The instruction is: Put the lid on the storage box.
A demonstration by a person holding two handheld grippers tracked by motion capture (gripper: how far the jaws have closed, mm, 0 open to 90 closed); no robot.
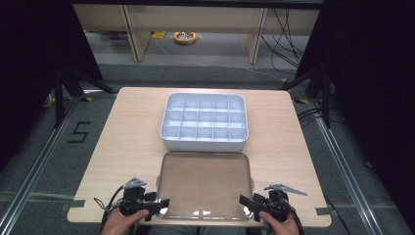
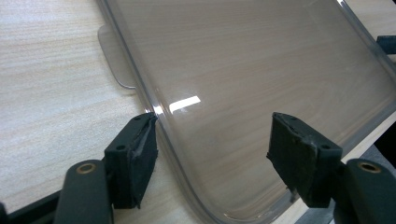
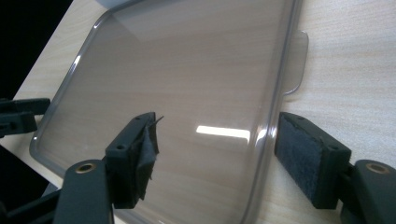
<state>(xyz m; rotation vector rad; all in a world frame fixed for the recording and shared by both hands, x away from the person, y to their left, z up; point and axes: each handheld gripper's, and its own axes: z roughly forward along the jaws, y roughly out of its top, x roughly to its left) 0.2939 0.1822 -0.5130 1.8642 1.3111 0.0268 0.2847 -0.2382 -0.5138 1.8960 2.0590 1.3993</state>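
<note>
Beyond the clear lid point(image 1: 204, 183), a white compartment tray point(image 1: 204, 122), high view.

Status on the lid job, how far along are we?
Early. Done: the left gripper and right gripper sit at the near corners of the clear lid, each straddling a side edge. In hand: jaws stand apart, pads not visibly clamping; the lid lies flat on the table. Left: grip, lift, and probably set it on the white divided box, which is uncovered.
</note>
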